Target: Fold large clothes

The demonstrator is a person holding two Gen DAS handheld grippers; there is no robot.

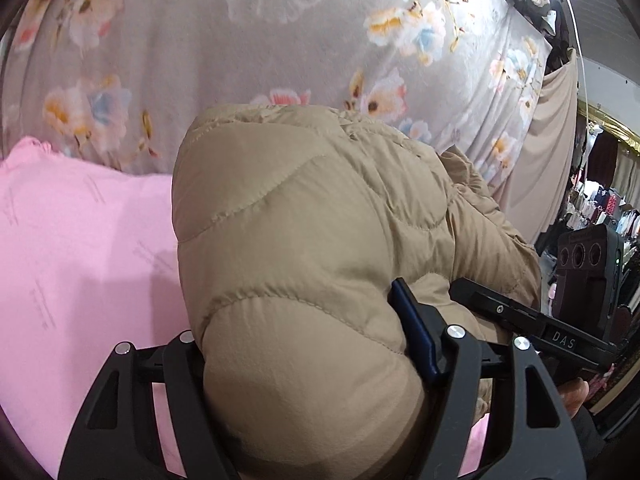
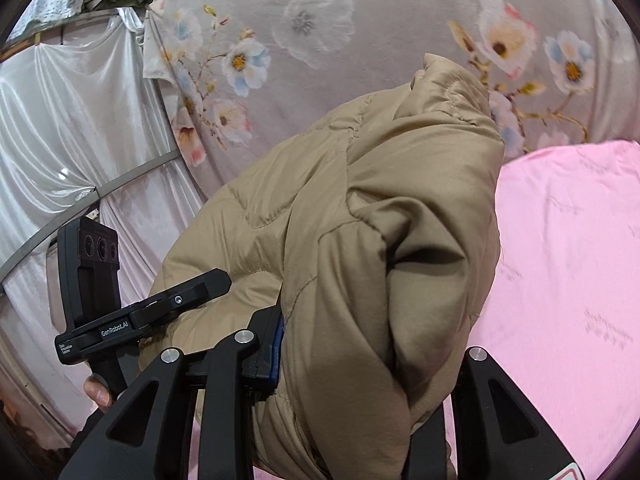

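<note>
Puffer jacket fills both views, gripped at each end

Tan quilted puffer jacket bulges between the left gripper, whose jaws clamp a thick roll of it; the left fingertip is buried under fabric. The right gripper is likewise clamped on a bunched fold, its pads mostly hidden. The jacket hangs above a pink sheet, before a floral hanging cloth. Its sleeves and hem are out of sight.

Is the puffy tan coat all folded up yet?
Not yet. The coat is already bunched double. Both tools grip it: the left tool and right tool hold it above the pink sheet. Laying it flat and tidying still remain.
</note>
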